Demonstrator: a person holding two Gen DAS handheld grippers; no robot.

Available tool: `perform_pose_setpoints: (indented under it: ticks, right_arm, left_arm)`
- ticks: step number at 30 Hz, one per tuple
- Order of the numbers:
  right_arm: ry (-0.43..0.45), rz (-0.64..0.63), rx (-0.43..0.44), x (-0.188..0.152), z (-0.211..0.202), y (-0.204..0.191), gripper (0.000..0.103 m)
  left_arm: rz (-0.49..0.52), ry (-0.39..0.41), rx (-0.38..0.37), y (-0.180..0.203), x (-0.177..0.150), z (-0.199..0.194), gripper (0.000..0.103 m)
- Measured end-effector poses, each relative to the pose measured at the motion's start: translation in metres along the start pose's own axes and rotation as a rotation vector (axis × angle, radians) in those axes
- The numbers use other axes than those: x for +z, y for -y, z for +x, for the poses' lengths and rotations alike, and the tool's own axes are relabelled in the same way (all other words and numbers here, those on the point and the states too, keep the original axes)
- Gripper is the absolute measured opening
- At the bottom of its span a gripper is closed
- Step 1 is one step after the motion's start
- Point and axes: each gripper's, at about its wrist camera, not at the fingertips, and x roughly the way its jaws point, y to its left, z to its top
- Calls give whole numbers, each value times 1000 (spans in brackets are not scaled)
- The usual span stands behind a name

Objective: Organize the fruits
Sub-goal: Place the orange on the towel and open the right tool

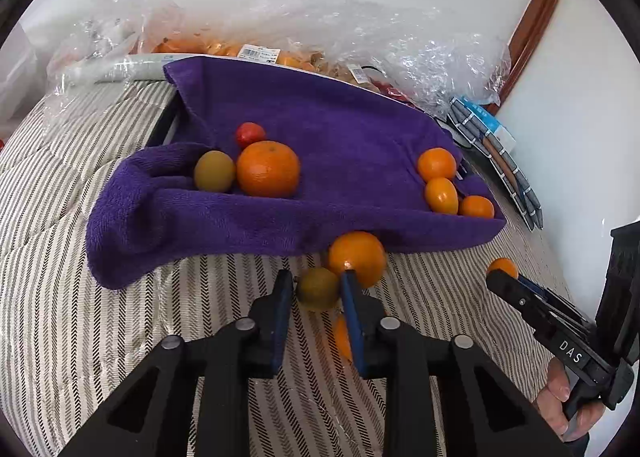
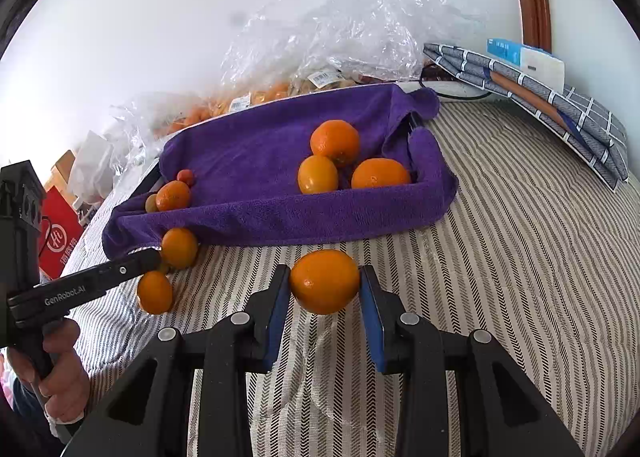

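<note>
Between the left jaws, a greenish fruit (image 1: 318,288) — clamped, orange (image 1: 357,258) behind

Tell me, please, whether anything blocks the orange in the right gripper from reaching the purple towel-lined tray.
Nothing visible does. The right gripper holds the orange just before the tray's near rim, with only bare striped bedding between.

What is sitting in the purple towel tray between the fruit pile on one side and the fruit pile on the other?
Nothing: only bare purple towel lies between the pile with the red fruit and the three oranges. The right wrist view shows it best.
</note>
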Motion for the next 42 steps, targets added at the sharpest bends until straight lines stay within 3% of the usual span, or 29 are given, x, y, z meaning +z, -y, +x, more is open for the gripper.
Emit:
perform_pose_setpoints:
  ticks: [9, 18, 26, 31, 42]
  right_arm:
    - [10, -34, -16, 5, -5, -5, 35]
    - [114, -105, -40, 56, -7, -7, 35]
    - [131, -141, -74, 87, 26, 4, 35]
    - [68, -129, -88, 85, 52, 15, 35]
    - [55, -144, -60, 77, 61, 12, 35]
  left_arm:
    - [-37, 66, 23, -12, 8, -21, 23]
    - [-8, 168, 75, -6, 60, -23, 23]
    - [-1, 159, 102, 4, 92, 22, 23]
    - [5, 138, 103, 7, 88, 41, 23]
    - [29, 115, 92, 13, 78, 47, 23]
